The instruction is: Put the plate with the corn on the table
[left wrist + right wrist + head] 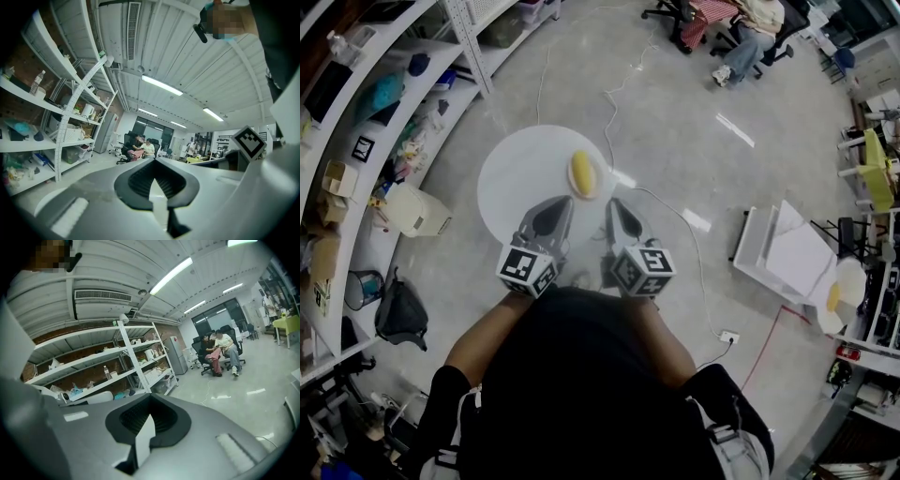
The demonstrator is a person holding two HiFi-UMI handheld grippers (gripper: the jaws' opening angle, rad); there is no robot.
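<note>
A small white plate (pixel 596 184) with a yellow corn cob (pixel 581 173) rests on a round white table (pixel 520 178), near the table's right rim. Both grippers hover over the table's near edge, side by side and pointing away from me. My left gripper (pixel 562 202) is just left of and nearer than the corn. My right gripper (pixel 613 203) is just right of it. Neither touches the plate. In each gripper view the jaws of the left gripper (pixel 157 185) and the right gripper (pixel 146 427) meet, with only a thin white sliver showing in the seam. Nothing is held.
Metal shelving (pixel 356 141) full of clutter runs along the left. A white box (pixel 417 211) and a black bag (pixel 398 314) lie on the floor beside it. A cable (pixel 675 225) crosses the floor. White furniture (pixel 787 248) stands at the right. People sit on chairs (pixel 750 37) far back.
</note>
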